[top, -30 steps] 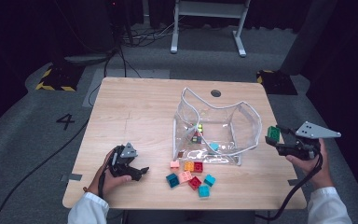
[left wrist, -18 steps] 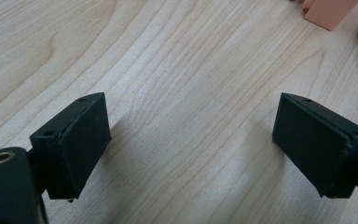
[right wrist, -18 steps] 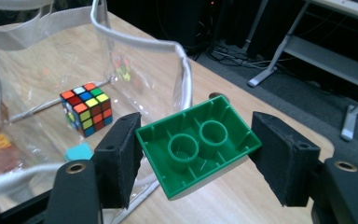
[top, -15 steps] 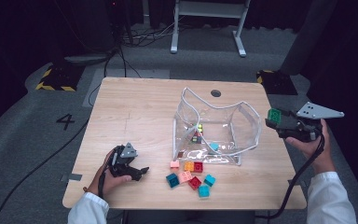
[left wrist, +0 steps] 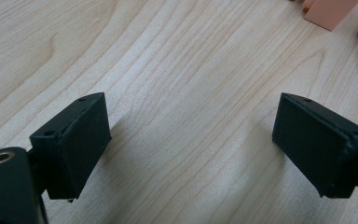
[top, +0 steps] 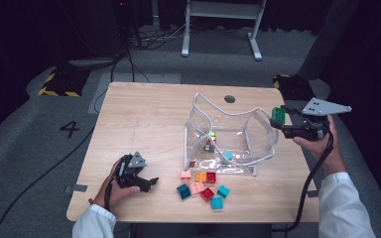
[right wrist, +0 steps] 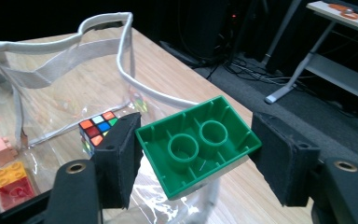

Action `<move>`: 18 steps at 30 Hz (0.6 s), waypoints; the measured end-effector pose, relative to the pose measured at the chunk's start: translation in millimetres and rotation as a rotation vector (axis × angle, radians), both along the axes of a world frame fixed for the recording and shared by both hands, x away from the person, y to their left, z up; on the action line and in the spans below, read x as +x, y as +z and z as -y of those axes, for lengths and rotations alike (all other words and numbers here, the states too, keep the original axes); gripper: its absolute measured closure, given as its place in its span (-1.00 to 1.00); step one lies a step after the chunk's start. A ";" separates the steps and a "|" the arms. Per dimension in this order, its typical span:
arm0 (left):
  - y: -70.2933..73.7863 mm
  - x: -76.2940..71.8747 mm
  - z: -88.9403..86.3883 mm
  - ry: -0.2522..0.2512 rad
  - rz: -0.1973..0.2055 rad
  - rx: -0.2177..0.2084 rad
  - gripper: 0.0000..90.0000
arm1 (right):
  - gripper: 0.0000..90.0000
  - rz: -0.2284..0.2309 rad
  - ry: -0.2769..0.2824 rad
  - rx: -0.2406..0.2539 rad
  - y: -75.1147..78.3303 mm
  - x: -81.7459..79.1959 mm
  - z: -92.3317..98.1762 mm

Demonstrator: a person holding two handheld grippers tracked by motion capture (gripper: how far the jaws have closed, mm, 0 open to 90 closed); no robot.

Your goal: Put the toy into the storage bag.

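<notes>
A green two-by-three brick [top: 278,115] [right wrist: 198,144] hangs underside-up between the pads of my right gripper [top: 279,120] [right wrist: 199,156], which is shut on it just outside the right rim of a clear plastic pouch [top: 226,113] [right wrist: 123,56]. The pouch stands open on the wooden table [top: 149,119]. It holds a small colour cube [top: 210,141] [right wrist: 97,128] and a few small pieces. My left gripper [top: 150,182] [left wrist: 191,144] rests low over bare wood at the front left, jaws wide apart with nothing between them.
Several loose bricks [top: 203,187] in pink, orange, red and teal lie in front of the pouch near the table's front edge. A pink brick [left wrist: 331,11] sits beyond the left gripper. A cable port [top: 229,98] is at the table's far edge.
My right gripper has risen and moved left toward the pouch's rim, carrying the green brick. The left gripper has stayed where it was.
</notes>
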State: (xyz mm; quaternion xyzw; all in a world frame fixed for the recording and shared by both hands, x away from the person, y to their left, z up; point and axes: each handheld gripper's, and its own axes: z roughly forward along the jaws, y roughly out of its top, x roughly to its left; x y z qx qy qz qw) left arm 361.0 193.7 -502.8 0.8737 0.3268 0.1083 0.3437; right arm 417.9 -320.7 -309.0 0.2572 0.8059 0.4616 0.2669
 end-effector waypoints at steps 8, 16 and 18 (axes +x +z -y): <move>-0.1 0.0 0.0 0.000 0.000 -0.001 -0.75 | -0.22 -0.024 0.063 -0.030 -3.7 3.0 -25.4; 0.0 0.0 0.0 0.000 0.000 0.000 -0.75 | -0.22 -0.054 0.173 -0.107 -14.5 7.8 -51.9; 0.0 0.1 -0.1 -0.001 0.001 0.001 -0.75 | -0.22 -0.074 0.219 -0.144 -17.6 12.1 -59.5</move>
